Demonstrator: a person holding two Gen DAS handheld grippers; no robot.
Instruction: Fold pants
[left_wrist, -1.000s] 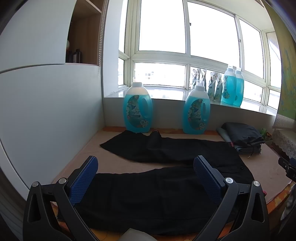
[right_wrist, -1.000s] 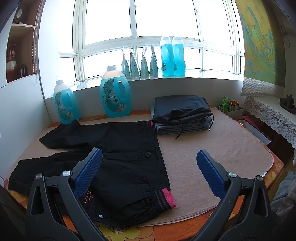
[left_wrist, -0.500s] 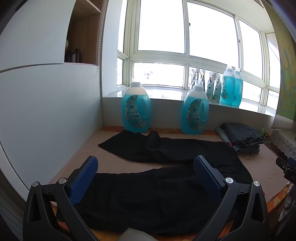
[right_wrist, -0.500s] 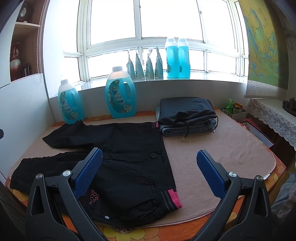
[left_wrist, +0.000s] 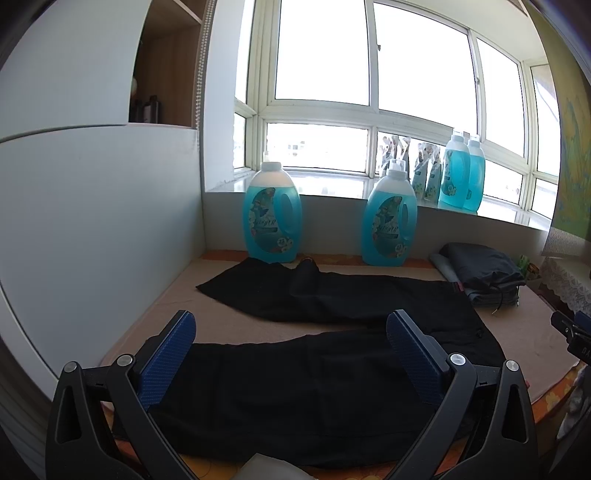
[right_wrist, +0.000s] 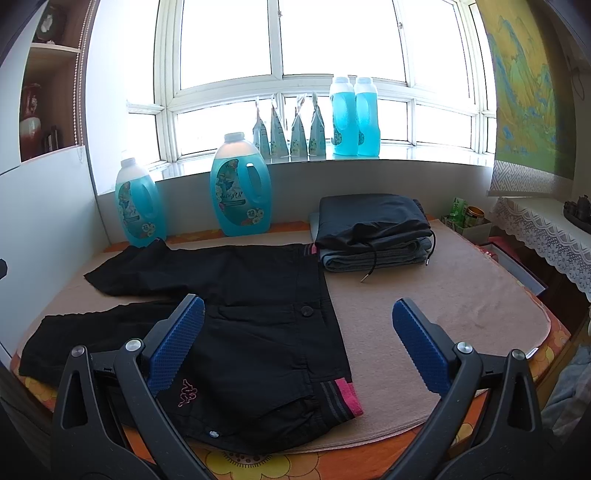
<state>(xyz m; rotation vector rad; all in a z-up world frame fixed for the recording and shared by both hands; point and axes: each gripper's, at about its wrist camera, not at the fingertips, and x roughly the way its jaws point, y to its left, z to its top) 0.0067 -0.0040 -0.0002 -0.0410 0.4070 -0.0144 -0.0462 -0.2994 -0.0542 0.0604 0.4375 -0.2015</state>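
Black pants (left_wrist: 303, 387) lie spread flat on a beige mat (right_wrist: 443, 295), legs to the left, waistband with a pink stripe (right_wrist: 345, 395) to the right. The near leg lies at the table's front edge, the far leg (left_wrist: 332, 291) toward the back. My left gripper (left_wrist: 290, 332) is open and empty, held above the near leg. My right gripper (right_wrist: 295, 325) is open and empty, held above the waist area (right_wrist: 266, 332), with its left finger over the pants and its right finger over bare mat.
Two large blue detergent jugs (left_wrist: 271, 214) (left_wrist: 389, 229) stand at the back against the sill. A stack of folded dark clothes (right_wrist: 373, 229) with a loose drawstring sits at the back right. A white wall panel (left_wrist: 92, 221) closes the left side. More bottles (right_wrist: 354, 116) stand on the windowsill.
Both grippers have drawn back and up a little, so the scene sits slightly lower and farther. The pants have not moved. Both stay open.
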